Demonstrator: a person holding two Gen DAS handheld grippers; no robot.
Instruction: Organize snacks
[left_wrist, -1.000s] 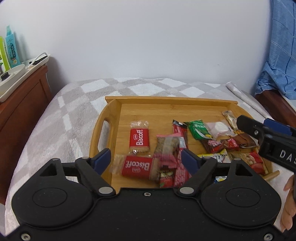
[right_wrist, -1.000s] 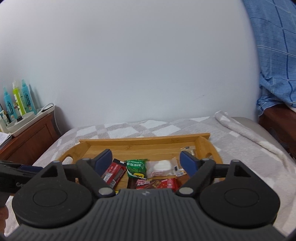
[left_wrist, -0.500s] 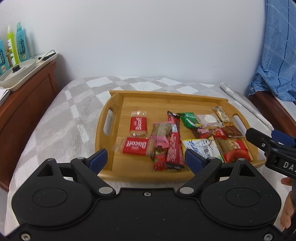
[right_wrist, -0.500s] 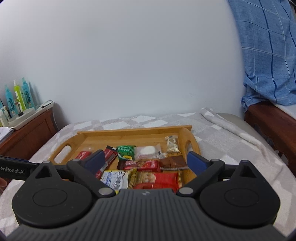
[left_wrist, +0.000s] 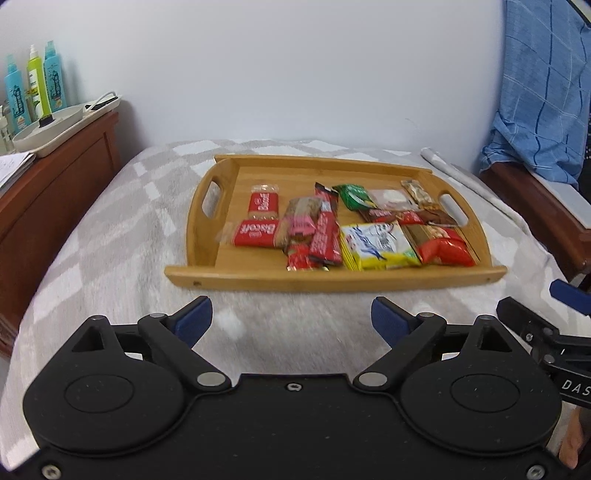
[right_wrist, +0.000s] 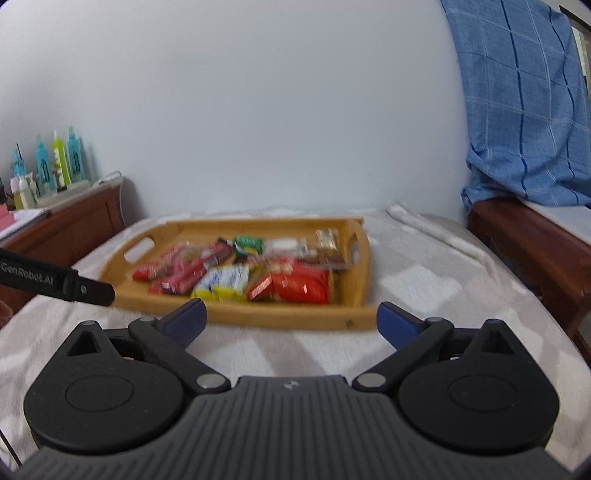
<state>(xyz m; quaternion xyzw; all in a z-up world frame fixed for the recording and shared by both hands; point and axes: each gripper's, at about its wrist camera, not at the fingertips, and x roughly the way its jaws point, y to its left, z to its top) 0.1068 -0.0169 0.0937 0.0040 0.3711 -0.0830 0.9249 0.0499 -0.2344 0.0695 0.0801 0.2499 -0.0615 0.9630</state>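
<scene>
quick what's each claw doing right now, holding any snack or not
Left claw: jaws opening, nothing between them, short of the tray.
Right claw: open wide, empty, also short of the tray.

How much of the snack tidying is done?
Looks nearly done. The snacks all lie in the wooden tray: Biscoff packs at the left, a yellow pack and a red pack toward the right. In hand: nothing. The left tongs are opening with nothing between them, and the right tongs are open and empty, both short of the tray. Left: maybe straightening the overlapping middle packs.
</scene>
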